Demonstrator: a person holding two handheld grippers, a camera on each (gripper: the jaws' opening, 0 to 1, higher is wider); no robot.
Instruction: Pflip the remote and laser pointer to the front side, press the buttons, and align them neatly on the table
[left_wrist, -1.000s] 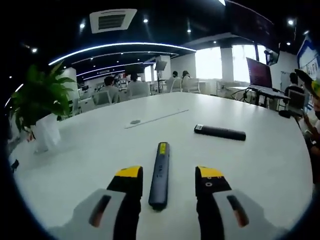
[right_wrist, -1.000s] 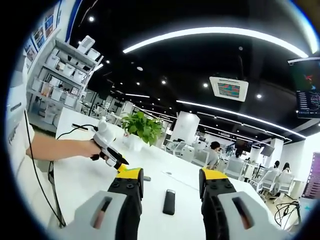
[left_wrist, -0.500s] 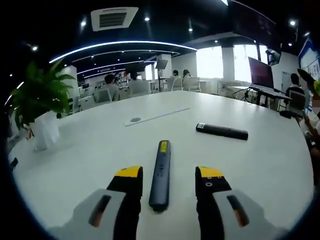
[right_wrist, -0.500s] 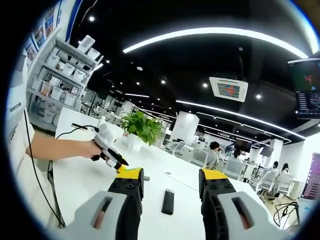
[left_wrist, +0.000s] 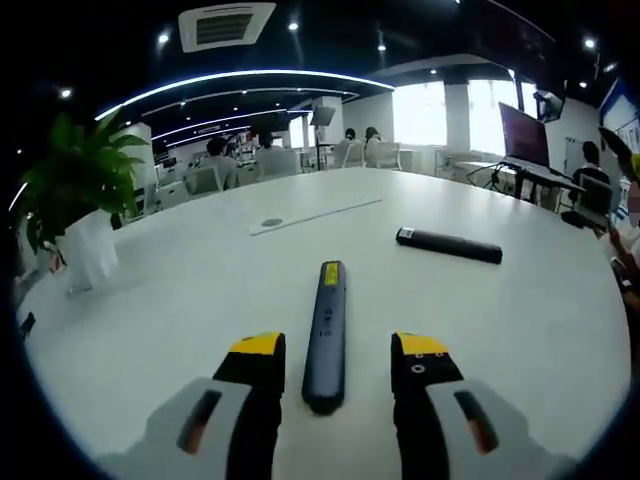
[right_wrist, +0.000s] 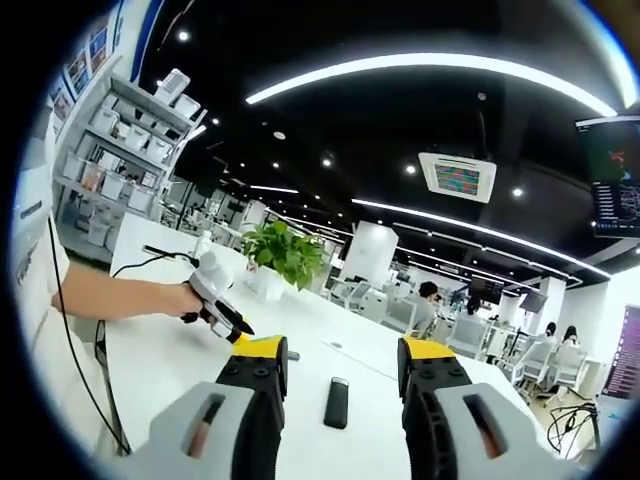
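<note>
Left gripper view: the left gripper (left_wrist: 335, 360) stands wide, empty, the laser pointer (left_wrist: 326, 335) lying lengthwise between its jaws — lower squarely and close across its width. The remote (left_wrist: 449, 245) lies ahead, rightward.

Right gripper view: the right gripper (right_wrist: 338, 368) gapes too — remote (right_wrist: 336, 402) ahead between its jaws.

left gripper (left_wrist: 336, 362): grey moulded body, black jaws, yellow tip pads, orange slots | right gripper (right_wrist: 341, 365): same grey, black and yellow build | person's bare forearm (right_wrist: 120, 296), black cable alongside
</note>
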